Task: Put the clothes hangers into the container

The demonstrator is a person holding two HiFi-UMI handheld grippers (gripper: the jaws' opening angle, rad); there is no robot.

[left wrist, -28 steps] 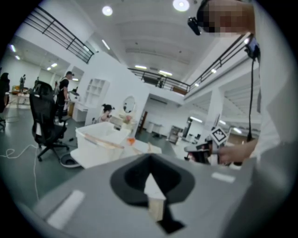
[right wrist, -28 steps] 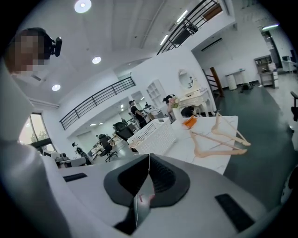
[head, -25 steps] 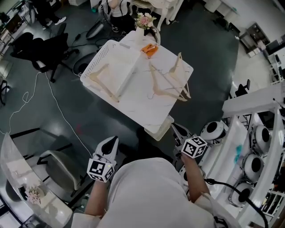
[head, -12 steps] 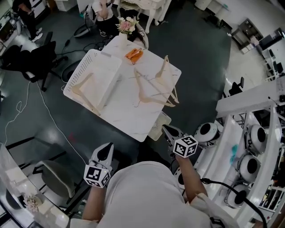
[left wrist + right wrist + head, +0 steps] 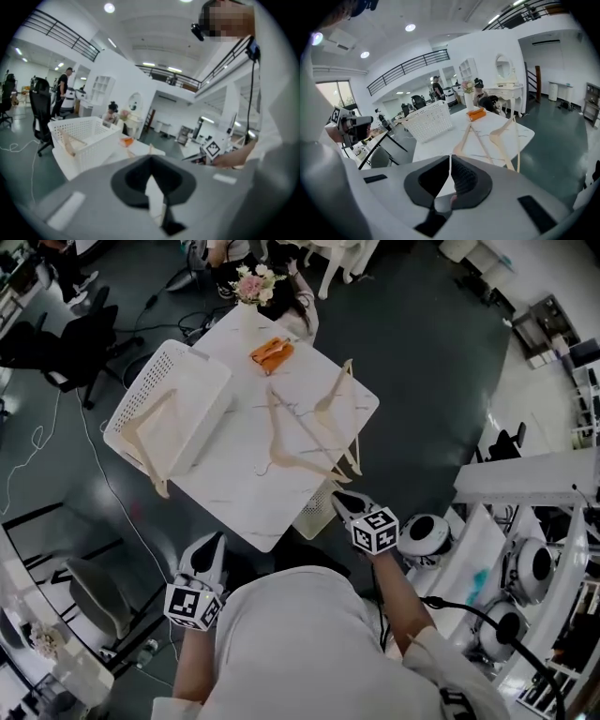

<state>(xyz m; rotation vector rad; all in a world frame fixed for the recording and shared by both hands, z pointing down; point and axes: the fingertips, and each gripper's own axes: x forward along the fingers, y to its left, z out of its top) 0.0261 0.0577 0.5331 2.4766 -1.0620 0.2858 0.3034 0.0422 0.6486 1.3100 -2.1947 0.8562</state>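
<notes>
A white perforated basket [image 5: 141,381] stands on the left part of the marble table [image 5: 234,488], with one wooden hanger [image 5: 150,442] lying in it. Two or three more wooden hangers [image 5: 300,442] lie overlapping on the table's right half. In the right gripper view these hangers [image 5: 476,140] lie just ahead, with the basket [image 5: 429,123] beyond them. My right gripper [image 5: 339,497] is shut and empty at the table's near right corner. Below the table's near edge, over the floor, my left gripper [image 5: 214,544] is shut and empty too. The left gripper view shows the basket [image 5: 79,136] at left.
An orange object [image 5: 272,352] and a vase of flowers [image 5: 249,283] sit at the table's far end. A black office chair [image 5: 56,343] stands left of the basket, a grey chair [image 5: 94,596] at lower left. White machinery [image 5: 525,521] fills the right side.
Both grippers have moved forward toward the table. The right one has come from beside the machinery to the table's near right corner; the left one has closed in on the near edge.
</notes>
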